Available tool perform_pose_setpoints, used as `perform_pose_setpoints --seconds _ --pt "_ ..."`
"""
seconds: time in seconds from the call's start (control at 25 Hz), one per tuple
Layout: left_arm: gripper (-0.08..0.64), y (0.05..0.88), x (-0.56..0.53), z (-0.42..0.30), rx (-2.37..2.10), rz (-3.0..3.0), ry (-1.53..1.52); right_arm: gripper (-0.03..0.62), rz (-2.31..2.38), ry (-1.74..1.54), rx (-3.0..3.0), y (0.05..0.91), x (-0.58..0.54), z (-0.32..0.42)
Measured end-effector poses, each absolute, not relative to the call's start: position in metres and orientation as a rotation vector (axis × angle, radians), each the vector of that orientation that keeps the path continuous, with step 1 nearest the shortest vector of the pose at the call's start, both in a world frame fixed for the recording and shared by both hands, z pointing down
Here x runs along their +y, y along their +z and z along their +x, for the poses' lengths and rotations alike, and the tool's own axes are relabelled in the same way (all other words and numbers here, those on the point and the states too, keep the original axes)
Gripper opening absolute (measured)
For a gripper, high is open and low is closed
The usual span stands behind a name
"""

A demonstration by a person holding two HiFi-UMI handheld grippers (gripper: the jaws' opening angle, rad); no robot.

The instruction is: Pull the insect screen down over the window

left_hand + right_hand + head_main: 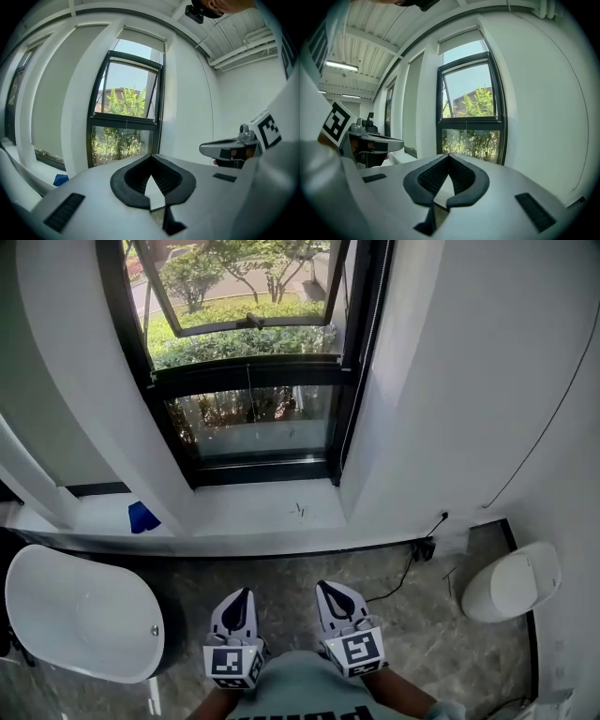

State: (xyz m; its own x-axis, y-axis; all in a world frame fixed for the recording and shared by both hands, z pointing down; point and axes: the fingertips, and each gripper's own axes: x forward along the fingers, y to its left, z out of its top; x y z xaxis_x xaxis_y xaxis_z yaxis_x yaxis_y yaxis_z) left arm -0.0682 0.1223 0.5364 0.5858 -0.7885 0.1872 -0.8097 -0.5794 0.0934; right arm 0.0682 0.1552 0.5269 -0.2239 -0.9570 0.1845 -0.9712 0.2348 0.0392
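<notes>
Bathtub (80, 624), white, low at the far left of the head view. A small blue object (142, 517) sat on the sill (253, 512) just beyond it.

Left gripper (242, 596): held low over the grey floor (281, 582), well short of the window. Its jaws were closed tip to tip with nothing between them.

Window (248, 381): black frame, centre. The upper sash was tilted outward and foliage showed sharp through both panes.

Insect screen (140, 40): I took it to be the pale band at the head of the frame, above the glass. No part of it covered the panes. A thin cord (126, 125) hung down the middle to about the crossbar, and I judged it to be the pull.

Right gripper (330, 589): just beside the left, in the same posture, jaws likewise pressed together and empty.

Cable (405, 570): ran over the floor from a wall socket. White toilet-like fixture (511, 582), far right.

Risks I logged:
- The cord was thin, so a pinch could miss or slip, and a sprung screen would then run back up.
- A pull off to one side could skew the screen in its tracks and jam it.
- The deep sill meant a long reach.
- The cable lay as a trip hazard on the way in.
</notes>
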Motion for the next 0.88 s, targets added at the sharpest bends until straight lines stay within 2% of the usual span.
perform_pose_setpoints --seconds 0.4,0.88 --pt "0.012 0.566 0.192 -0.048 -1.495 2.54 0.225 0.008 1.773 0.186 -2.379 0.555 0.216 0.103" --pt "0.012 0.566 0.212 -0.034 -1.506 2.488 0.191 0.004 1.759 0.121 -2.374 0.549 0.233 0.118"
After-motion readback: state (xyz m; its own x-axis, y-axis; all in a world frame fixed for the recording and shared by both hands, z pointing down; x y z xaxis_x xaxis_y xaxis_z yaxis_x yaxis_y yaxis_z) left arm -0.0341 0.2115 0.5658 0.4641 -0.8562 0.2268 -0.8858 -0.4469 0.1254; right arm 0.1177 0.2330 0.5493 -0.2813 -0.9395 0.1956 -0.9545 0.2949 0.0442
